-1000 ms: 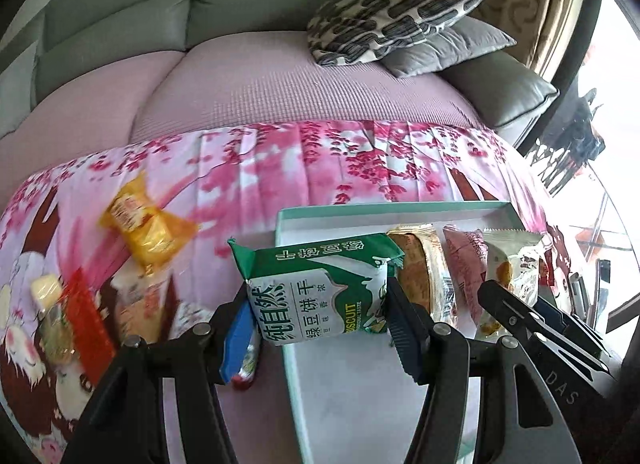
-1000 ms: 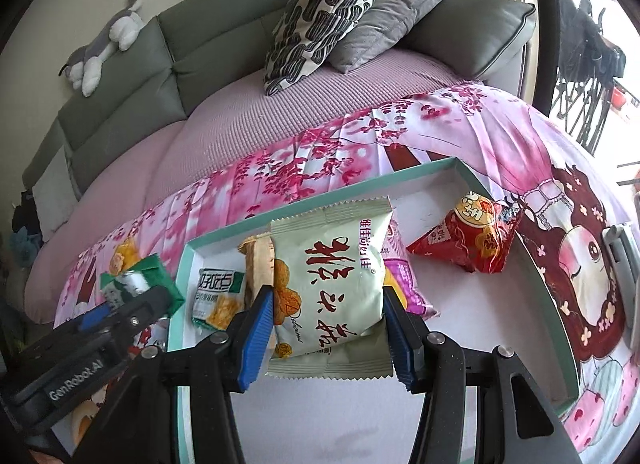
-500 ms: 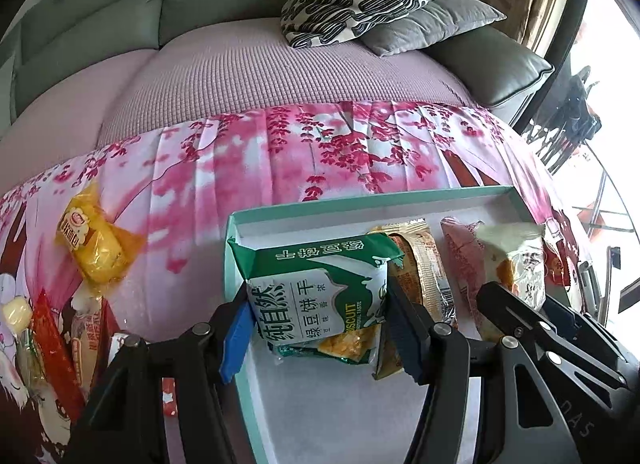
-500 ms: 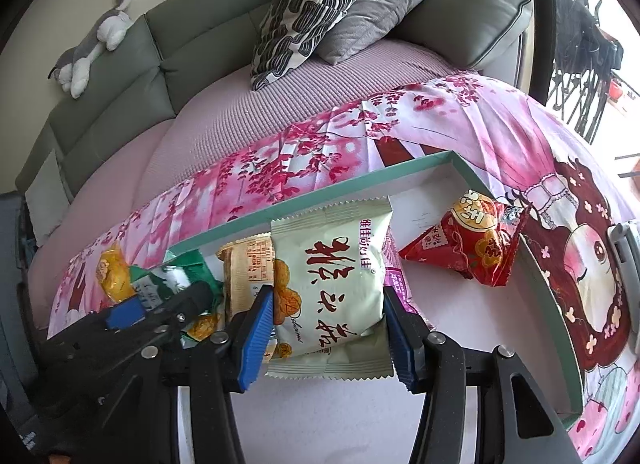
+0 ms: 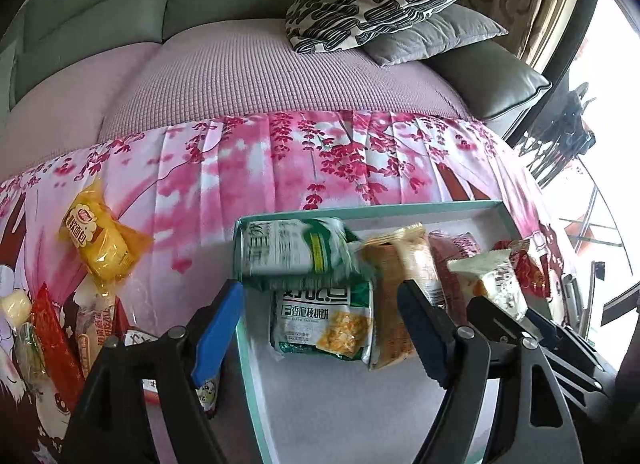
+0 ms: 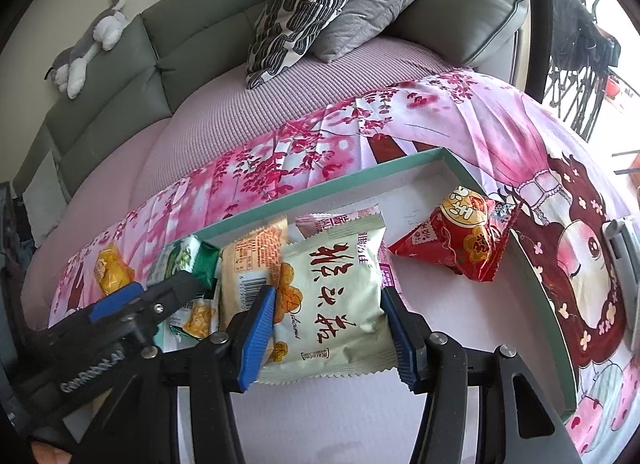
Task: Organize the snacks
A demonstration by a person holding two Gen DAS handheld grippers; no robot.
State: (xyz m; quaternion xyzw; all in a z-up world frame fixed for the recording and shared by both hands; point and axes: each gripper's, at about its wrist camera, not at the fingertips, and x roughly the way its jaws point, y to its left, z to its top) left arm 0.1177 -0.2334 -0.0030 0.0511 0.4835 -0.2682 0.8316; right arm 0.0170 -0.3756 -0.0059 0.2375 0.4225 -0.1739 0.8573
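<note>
L gripper (image 5: 320, 320) is standing wide apart, gripping nothing; green biscuit pack (image 5: 292, 252), blurred, is lying in teal tray (image 5: 250, 376) at its far-left corner, partly on another green pack (image 5: 324, 324). R gripper (image 6: 328, 328) is clamping pale snack bag (image 6: 332, 300) over tray.

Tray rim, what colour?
Teal-green rim, white inside; right wrist view shows it best.

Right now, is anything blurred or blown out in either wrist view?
Left wrist view: the green biscuit pack at the box's far left corner is motion-smeared, its print unreadable; the window on the right is blown out white. Right wrist view: the cream snack pack is sharp, and the window edge is also overexposed.
</note>
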